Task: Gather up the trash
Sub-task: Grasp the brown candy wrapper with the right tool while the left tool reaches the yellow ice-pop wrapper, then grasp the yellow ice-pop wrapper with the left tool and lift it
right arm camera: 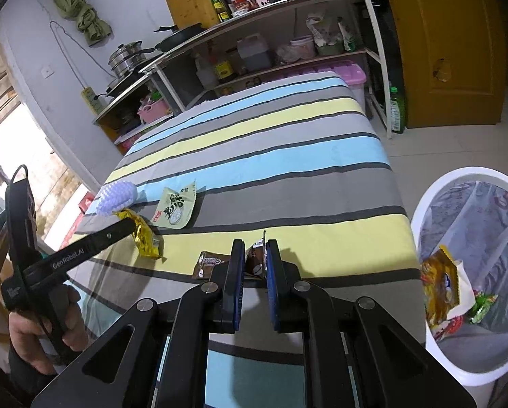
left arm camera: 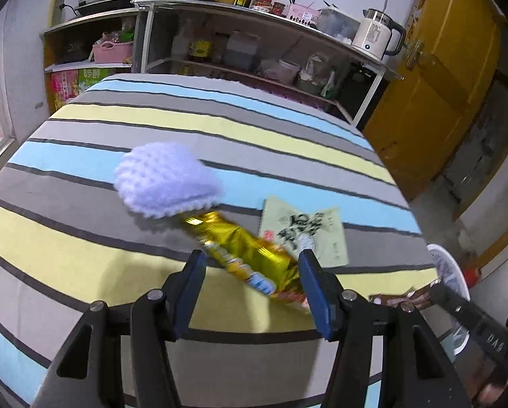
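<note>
- The left tongs (left arm camera: 252,261) stand wide apart over the near part of the striped counter (left arm camera: 84,125), with a gold foil wrapper (left arm camera: 250,255) lying between the blue pads; the pads do not press on it.
- The gold foil wrapper lies slantwise on the yellow and grey stripes, its far end just under the edge of a pale purple bumpy cloth (left arm camera: 165,180).
- Just right of the wrapper lies a pale green packet (left arm camera: 305,231) with black characters, flat on the counter.
- The right tongs (right arm camera: 255,258) are clamped on a small brown wrapper (right arm camera: 255,260), which stands upright between the pads above the near edge of the counter.
- A second brown wrapper (right arm camera: 208,265) lies flat on the counter just left of the right tongs.
- From the right wrist view, the left tongs reach in from the left with a hand (right arm camera: 46,333) gripping the handle, their tip at the gold foil wrapper.
- A white bin (right arm camera: 471,278) lined with a clear bag stands on the floor at the counter's right near corner; an orange packet (right arm camera: 441,289) and a small green wrapper (right arm camera: 483,306) lie inside it.
- Beyond the counter's far end stands a shelf unit (right arm camera: 288,3) with pots, bottles and a kettle.
</note>
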Available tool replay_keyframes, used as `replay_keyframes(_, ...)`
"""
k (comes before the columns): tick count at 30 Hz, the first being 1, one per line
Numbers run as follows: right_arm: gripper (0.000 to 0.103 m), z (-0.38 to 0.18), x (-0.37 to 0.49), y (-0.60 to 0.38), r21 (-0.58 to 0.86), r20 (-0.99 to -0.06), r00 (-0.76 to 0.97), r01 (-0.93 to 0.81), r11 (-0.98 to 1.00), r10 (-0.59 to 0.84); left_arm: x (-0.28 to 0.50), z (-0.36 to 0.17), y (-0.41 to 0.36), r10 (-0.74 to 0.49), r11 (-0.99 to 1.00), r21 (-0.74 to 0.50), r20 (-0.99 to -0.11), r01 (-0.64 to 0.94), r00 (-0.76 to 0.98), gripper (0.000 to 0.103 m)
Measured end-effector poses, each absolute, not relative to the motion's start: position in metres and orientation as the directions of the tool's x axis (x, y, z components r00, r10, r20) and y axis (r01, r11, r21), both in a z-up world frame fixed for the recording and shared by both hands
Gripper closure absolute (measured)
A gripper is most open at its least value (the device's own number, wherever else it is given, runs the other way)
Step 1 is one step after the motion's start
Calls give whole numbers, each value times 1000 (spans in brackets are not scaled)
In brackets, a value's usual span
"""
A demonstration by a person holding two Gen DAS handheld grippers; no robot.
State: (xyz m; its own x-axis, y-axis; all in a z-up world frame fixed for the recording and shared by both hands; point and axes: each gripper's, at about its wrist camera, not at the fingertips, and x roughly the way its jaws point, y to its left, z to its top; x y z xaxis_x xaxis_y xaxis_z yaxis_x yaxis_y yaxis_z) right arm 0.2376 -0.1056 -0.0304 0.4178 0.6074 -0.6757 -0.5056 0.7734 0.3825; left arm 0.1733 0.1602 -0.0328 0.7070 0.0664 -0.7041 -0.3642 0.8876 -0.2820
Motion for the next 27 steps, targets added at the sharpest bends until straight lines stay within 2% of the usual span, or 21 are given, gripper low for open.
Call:
replay_keyframes(9,90,-30,237,-113,380,-674,428,-497,780,602,198,-44,141,104,899,-217,-739,-381,666,45)
replay_keyframes(12,90,-30,236,-115,382,-673,431,-494,781,601,199,-44,140,108,902,-207,-742,-379,662,64)
replay_keyframes(13,90,-31,236,-117,383,-673,430,-493,782,601,200,-43,140,103,905,-206,-742,-373,662,77)
replay_keyframes(14,90,-31,236,-116,383,-674,430,-492,782,601,200,-43,140,92,908,-211,-742,-363,663,84)
replay_keyframes(19,90,-30,235,-117,383,-673,432,-490,783,600,194,-40,143,48,912,-250,-722,-325,690,96)
replay_keyframes(27,92,-25,228,-126,384,-659,456,-479,789,598,171,-21,133,11,939,-249,-669,-239,743,99)
